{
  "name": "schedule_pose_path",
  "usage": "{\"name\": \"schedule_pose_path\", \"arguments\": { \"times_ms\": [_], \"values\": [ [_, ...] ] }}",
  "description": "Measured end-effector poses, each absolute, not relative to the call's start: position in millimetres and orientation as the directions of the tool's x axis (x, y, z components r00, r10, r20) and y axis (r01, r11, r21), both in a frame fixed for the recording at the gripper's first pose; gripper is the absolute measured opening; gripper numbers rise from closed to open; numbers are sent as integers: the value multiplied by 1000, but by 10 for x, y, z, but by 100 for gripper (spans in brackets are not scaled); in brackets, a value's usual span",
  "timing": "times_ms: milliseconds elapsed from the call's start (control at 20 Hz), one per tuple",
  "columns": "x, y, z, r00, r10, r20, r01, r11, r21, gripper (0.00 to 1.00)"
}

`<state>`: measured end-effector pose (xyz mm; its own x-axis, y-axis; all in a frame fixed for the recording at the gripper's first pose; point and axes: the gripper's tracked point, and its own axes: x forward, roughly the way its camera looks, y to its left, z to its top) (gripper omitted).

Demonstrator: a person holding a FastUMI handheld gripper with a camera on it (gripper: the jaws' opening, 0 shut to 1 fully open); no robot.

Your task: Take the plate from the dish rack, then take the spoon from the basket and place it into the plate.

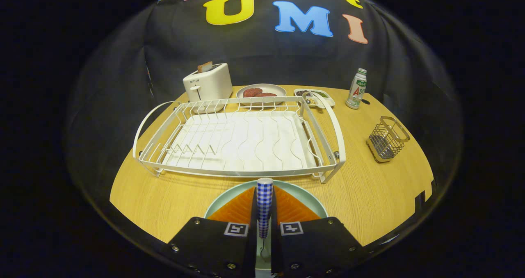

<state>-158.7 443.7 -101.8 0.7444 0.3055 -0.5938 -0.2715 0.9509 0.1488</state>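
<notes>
Fingers (264,220): closed on the spoon's checked handle
Spoon (264,200): upright over the plate
Plate (303,194): on the bench (369,187), just before the dish rack (242,138)
Basket (386,139): beside the rack

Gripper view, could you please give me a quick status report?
Gripper shut on spoon, fingers clamping its checkered handle. Spoon over plate. Dish rack beyond, no obstruction.
</notes>
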Motion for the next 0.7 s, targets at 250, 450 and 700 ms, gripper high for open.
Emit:
{"name": "schedule_pose_path", "arguments": {
  "times_ms": [250, 450, 700],
  "values": [
    [-1495, 4299, -1012, 749, 279, -601, -238, 960, 149, 36],
    [-1381, 4249, -962, 759, 279, -588, -223, 960, 167, 48],
    [-1285, 4258, -918, 762, 295, -577, -225, 955, 191, 99]
  ]
}}
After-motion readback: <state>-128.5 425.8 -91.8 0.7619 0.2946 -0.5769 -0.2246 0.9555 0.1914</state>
